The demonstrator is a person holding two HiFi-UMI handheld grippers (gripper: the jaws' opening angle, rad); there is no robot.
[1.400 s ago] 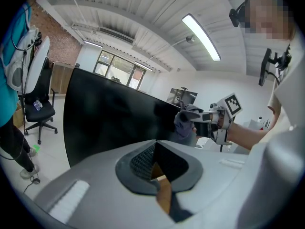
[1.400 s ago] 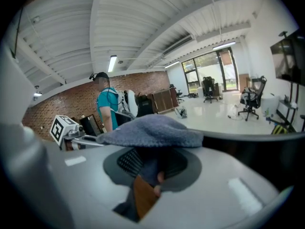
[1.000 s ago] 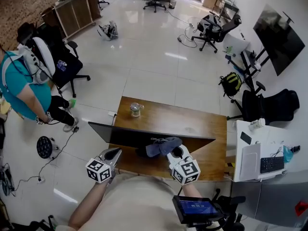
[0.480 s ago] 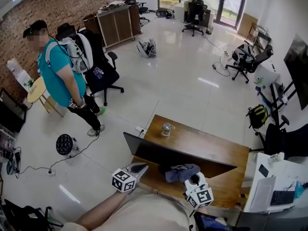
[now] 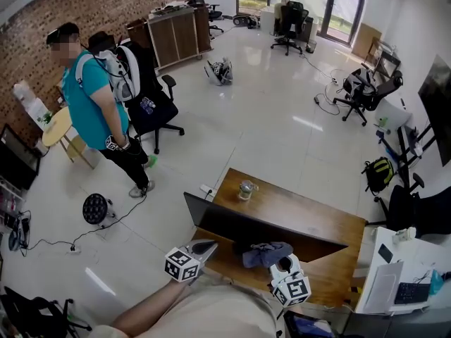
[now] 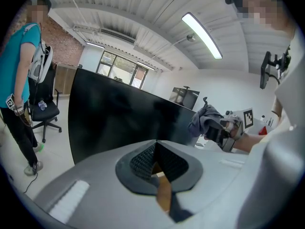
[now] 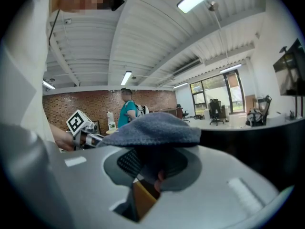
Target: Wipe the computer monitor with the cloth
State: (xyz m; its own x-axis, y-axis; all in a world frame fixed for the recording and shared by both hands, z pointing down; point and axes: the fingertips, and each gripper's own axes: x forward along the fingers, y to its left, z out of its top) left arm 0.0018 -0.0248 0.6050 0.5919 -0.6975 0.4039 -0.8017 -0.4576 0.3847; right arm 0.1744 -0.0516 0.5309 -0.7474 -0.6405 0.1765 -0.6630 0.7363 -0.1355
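Observation:
A black monitor (image 5: pixel 262 232) stands on a wooden desk (image 5: pixel 310 217), with its screen facing me. My right gripper (image 5: pixel 280 262) is shut on a grey-blue cloth (image 5: pixel 266 253), which rests at the monitor's top edge right of the middle. In the right gripper view the cloth (image 7: pixel 157 128) drapes over the jaws and hides their tips. My left gripper (image 5: pixel 205 246) is shut with nothing in it, close to the monitor's lower left part. The left gripper view shows the dark screen (image 6: pixel 119 118) ahead and the cloth (image 6: pixel 206 120) off to the right.
A glass jar (image 5: pixel 244 189) stands at the desk's far edge. A person in a teal shirt (image 5: pixel 95 111) stands by an office chair (image 5: pixel 151 108) at the left. A white desk (image 5: pixel 394 273) adjoins on the right. A round black fan (image 5: pixel 95 208) and cables lie on the floor.
The head view has swung up and left since a second ago. Both grippers and the cloth keep their places at the monitor. The person in teal has shifted a little.

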